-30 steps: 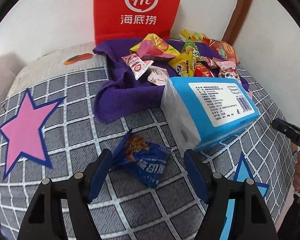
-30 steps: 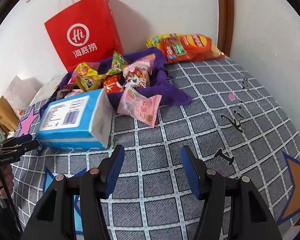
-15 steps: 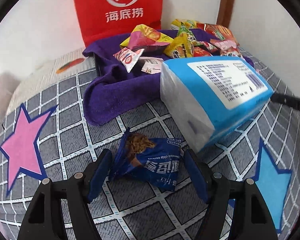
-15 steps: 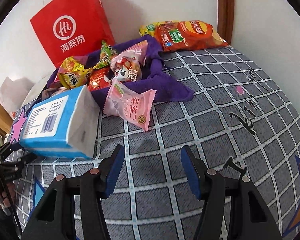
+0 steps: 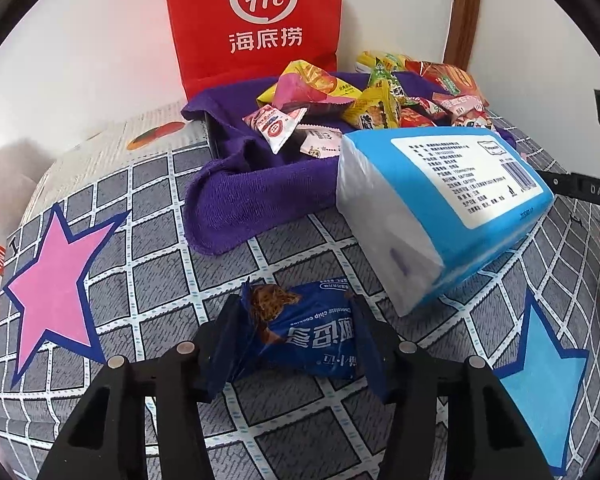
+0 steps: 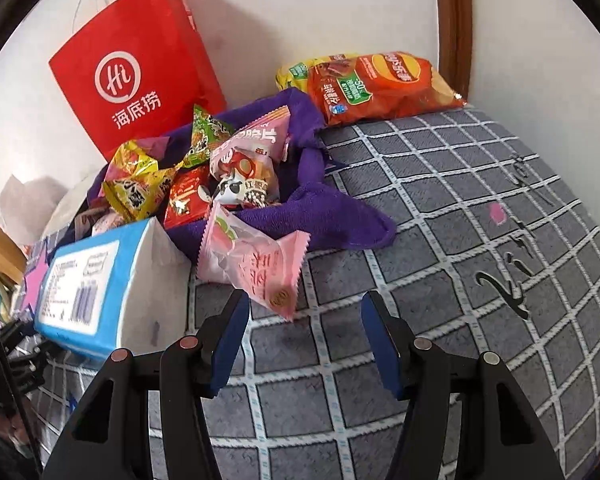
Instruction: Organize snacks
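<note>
A blue cookie packet [image 5: 300, 332] lies on the grey checked bedspread, between the open fingers of my left gripper [image 5: 296, 340]; the jaws stand on either side of it, touching or nearly so. A purple cloth-lined tray [image 5: 252, 196] behind holds several snack packets [image 5: 312, 88]. In the right wrist view my right gripper [image 6: 304, 332] is open and empty, just in front of a pink snack packet [image 6: 256, 264] that leans off the purple cloth [image 6: 340, 216]. More snack packets [image 6: 196, 176] fill the tray.
A blue and white tissue pack [image 5: 440, 200] lies between the grippers, also in the right wrist view [image 6: 100, 288]. A red paper bag [image 5: 256, 20] stands against the wall. Orange and yellow chip bags [image 6: 372, 84] lie at the back. The bedspread [image 6: 460, 208] extends right.
My left gripper moved forward so the blue cookie packet now sits between its fingers. My right gripper moved closer to the pink packet.
</note>
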Motion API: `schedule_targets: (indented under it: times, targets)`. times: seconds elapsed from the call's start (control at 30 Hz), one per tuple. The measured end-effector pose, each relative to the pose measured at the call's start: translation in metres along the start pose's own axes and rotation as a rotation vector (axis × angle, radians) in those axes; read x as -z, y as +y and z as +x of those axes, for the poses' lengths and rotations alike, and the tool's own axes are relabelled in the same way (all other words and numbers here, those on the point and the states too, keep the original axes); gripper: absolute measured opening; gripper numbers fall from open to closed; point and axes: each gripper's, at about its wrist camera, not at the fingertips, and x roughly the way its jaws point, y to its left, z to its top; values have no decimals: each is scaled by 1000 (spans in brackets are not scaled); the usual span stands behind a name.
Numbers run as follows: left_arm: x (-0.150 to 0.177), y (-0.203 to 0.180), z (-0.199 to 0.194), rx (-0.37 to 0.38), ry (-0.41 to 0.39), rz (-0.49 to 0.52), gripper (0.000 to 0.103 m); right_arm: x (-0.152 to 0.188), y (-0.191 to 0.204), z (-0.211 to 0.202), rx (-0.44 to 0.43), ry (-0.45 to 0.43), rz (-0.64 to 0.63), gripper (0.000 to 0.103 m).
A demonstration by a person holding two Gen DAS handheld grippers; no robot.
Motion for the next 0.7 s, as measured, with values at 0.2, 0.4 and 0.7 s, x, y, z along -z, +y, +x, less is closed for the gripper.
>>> schedule_targets:
  times: [0.2, 0.4, 0.7]
  targets:
    - [0, 1, 0, -2, -3, -6, 54, -13, 11, 12, -38, -1, -15, 60]
    - [1, 0, 1, -4, -6, -2, 54, -13, 14, 32, -99, -7, -7, 38]
    - [0, -1, 1, -11, -9, 0, 54, 17, 4, -9, -111, -28, -1, 34]
